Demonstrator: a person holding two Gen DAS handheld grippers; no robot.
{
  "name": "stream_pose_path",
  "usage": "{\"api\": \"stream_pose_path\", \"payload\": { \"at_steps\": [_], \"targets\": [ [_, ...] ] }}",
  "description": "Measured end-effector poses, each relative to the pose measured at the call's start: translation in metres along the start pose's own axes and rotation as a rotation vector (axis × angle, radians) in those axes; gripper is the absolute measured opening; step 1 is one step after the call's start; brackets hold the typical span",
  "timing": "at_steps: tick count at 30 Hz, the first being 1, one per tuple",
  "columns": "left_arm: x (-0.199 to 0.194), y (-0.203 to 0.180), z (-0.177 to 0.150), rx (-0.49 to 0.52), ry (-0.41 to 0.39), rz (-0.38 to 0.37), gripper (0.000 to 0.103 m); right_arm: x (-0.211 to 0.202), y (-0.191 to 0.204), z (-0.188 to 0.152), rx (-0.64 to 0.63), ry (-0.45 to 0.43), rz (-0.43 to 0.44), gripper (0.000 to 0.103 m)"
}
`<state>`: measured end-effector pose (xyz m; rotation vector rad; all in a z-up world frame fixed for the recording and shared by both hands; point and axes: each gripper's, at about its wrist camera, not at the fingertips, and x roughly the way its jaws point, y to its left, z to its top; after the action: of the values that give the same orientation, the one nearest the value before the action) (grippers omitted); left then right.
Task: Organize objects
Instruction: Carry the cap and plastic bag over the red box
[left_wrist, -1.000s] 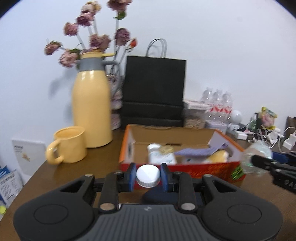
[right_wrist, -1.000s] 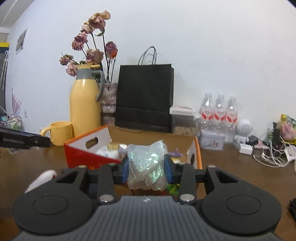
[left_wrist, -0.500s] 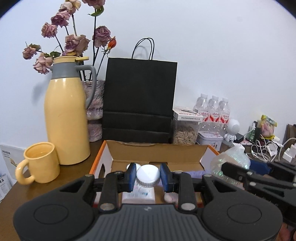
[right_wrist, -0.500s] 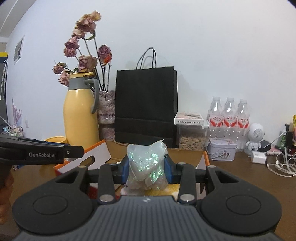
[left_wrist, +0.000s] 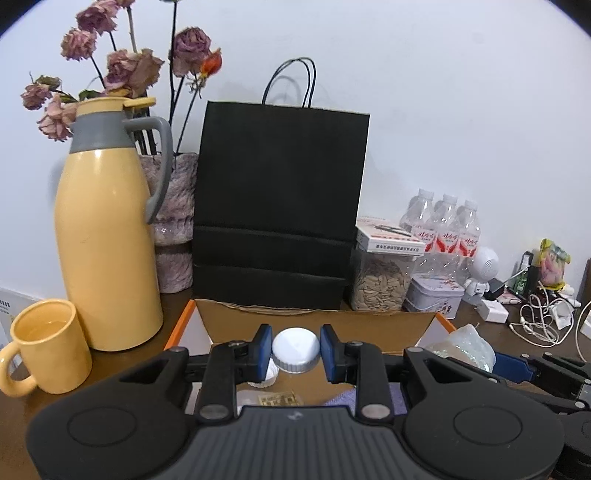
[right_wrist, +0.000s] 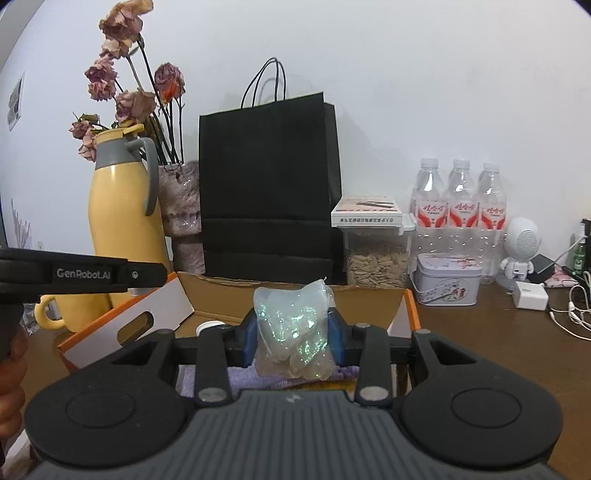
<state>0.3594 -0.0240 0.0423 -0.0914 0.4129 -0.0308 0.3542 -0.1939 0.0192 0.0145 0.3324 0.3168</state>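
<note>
My left gripper (left_wrist: 295, 350) is shut on a bottle with a white cap (left_wrist: 295, 349) and holds it over the open orange cardboard box (left_wrist: 314, 319). My right gripper (right_wrist: 293, 332) is shut on a clear iridescent plastic bag (right_wrist: 293, 328) and holds it over the same box (right_wrist: 369, 293), to the right of the left gripper (right_wrist: 81, 275). The bag also shows at the right of the left wrist view (left_wrist: 463, 345). Inside the box lie a purple cloth (right_wrist: 207, 376), a white cap (right_wrist: 208, 326) and a small packet (left_wrist: 277, 400).
Behind the box stand a black paper bag (left_wrist: 280, 206), a yellow thermos (left_wrist: 105, 225), a yellow mug (left_wrist: 48, 345), a vase of dried roses (left_wrist: 175, 221), a seed jar (right_wrist: 376, 254), a tin (right_wrist: 447, 278), water bottles (right_wrist: 461, 206) and cables (left_wrist: 543, 321).
Both grippers have moved forward over the box with their loads. The box now lies close beneath them and the black bag looms larger.
</note>
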Motion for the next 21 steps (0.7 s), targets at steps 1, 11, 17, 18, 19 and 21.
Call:
{"api": "stream_pose_path", "payload": {
  "at_steps": [1, 11, 17, 18, 19, 21],
  "targets": [
    [0.005, 0.000, 0.001, 0.002, 0.008, 0.000, 0.026, 0.005, 0.000, 0.000, -0.004, 0.004, 0.002, 0.038],
    [0.038, -0.004, 0.001, 0.043, 0.059, 0.016, 0.026, 0.035, 0.000, 0.004, -0.016, 0.041, 0.015, 0.038],
    [0.046, -0.004, 0.000, 0.057, 0.073, 0.024, 0.026, 0.044, -0.001, 0.003, -0.017, 0.063, 0.016, 0.038],
    [0.047, -0.003, -0.001, 0.059, 0.076, 0.025, 0.026, 0.044, -0.001, 0.002, -0.019, 0.066, 0.019, 0.038],
    [0.047, -0.003, -0.001, 0.062, 0.080, 0.026, 0.026, 0.045, -0.001, 0.002, -0.021, 0.069, 0.022, 0.039],
    [0.049, -0.003, -0.002, 0.069, 0.085, 0.033, 0.026, 0.045, -0.001, 0.001, -0.023, 0.073, 0.024, 0.040]
  ]
}}
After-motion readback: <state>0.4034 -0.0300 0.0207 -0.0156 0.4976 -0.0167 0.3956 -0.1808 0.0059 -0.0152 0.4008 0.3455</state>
